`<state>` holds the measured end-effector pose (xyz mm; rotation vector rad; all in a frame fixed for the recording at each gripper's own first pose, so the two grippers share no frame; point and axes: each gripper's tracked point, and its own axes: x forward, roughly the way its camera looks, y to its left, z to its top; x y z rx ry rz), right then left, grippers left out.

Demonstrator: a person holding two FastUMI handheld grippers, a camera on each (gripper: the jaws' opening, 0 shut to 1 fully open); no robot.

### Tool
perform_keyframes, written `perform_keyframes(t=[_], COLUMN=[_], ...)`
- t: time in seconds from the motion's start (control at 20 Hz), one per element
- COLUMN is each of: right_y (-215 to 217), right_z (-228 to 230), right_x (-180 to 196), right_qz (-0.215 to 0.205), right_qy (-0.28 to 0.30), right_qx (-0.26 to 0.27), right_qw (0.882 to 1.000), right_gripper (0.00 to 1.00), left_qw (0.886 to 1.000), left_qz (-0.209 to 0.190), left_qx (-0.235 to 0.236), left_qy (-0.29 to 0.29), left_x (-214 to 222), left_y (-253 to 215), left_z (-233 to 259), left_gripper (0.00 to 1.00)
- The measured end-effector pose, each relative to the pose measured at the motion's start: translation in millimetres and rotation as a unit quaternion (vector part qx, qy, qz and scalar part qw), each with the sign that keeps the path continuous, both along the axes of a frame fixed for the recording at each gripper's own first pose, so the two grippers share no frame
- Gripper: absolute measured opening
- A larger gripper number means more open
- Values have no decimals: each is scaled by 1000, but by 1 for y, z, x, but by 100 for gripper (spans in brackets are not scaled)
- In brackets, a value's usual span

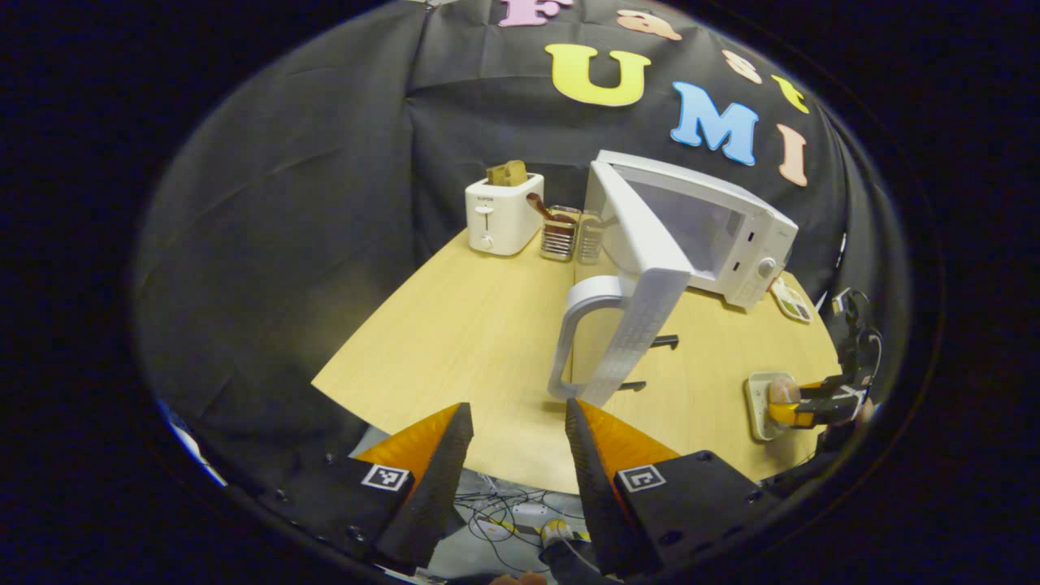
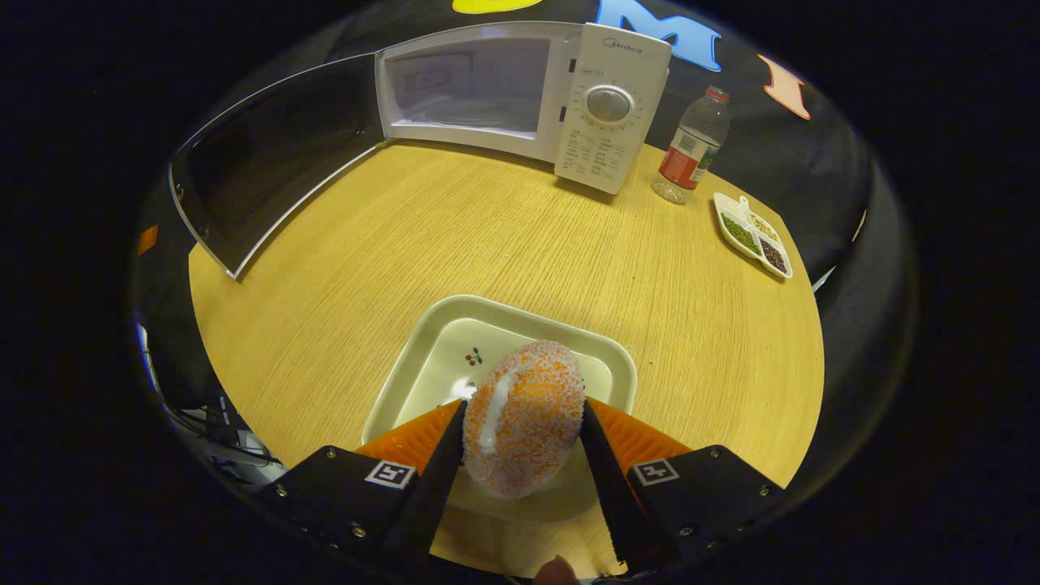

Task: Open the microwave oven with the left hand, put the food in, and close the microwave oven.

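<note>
The white microwave [image 1: 715, 236] [image 2: 528, 97] stands at the back of the wooden table, its door [image 1: 642, 325] [image 2: 268, 171] swung wide open and its cavity bare. My left gripper [image 1: 516, 418] is open just in front of the door's edge, near its curved handle [image 1: 573, 333], holding nothing. My right gripper [image 2: 520, 418] is shut on a round, crumb-coated bun [image 2: 524, 414] over a square pale plate [image 2: 422, 349]. The left gripper view has that gripper [image 1: 800, 402], the bun [image 1: 782, 390] and the plate [image 1: 757, 410] at the far right.
A white toaster [image 1: 502, 213] with bread stands back left, with two glass jars [image 1: 573, 234] beside it. A water bottle [image 2: 691, 146] and a divided dish of grains [image 2: 754, 236] sit right of the microwave. Cables [image 1: 508, 516] lie below the table's front edge.
</note>
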<state>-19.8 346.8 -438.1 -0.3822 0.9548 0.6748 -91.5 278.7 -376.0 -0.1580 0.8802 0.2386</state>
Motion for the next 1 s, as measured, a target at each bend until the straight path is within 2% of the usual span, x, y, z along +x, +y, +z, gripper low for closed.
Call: perform_keyframes(t=[0.1, 0.15, 0.2, 0.35, 0.4, 0.45, 0.5, 0.65, 0.7, 0.8, 0.85, 0.95, 1.0], right_y=[4, 6, 6, 4, 4, 5, 6, 13, 18, 35, 45, 63, 74], right_z=[1, -2, 0, 0, 0, 2, 4, 27, 38, 60, 70, 87, 96], right_x=[0, 1, 2, 4, 3, 3, 1, -5, -5, -12, -15, -27, -32], right_qz=[8, 11, 13, 12, 9, 5, 0, -26, -37, -63, -77, -90, -91], right_qy=[4, 6, 9, 10, 14, 16, 24, 26, 21, 22, 24, 40, 45], right_qx=[8, 13, 16, 10, 6, 5, 5, 19, 27, 58, 77, 99, 112], right_qw=[1000, 1000, 1000, 1000, 1000, 1000, 1000, 999, 999, 996, 994, 990, 989], right_gripper=[81, 75, 72, 65, 57, 56, 56, 56, 56, 56, 53, 56, 53], left_qw=[1000, 999, 999, 997, 996, 995, 995, 989, 988, 983, 980, 979, 979], left_qz=[20, 28, 31, 25, 16, 7, -2, -33, -42, -58, -66, -67, -60], left_qx=[-1, -2, -5, -22, -29, -31, -31, -33, -34, -53, -66, -75, -80], left_qy=[-14, -25, -37, -74, -83, -92, -100, -139, -147, -166, -176, -177, -176], left_x=[-6, -5, -3, 6, 7, 7, 7, 5, 4, 0, -2, -7, -10], left_y=[-20, -30, -43, -80, -90, -97, -103, -111, -110, -110, -111, -100, -93], left_z=[29, 41, 53, 79, 84, 89, 95, 122, 127, 132, 134, 132, 135], left_gripper=[78, 78, 84, 78, 81, 83, 78, 78, 83, 75, 78, 78, 78])
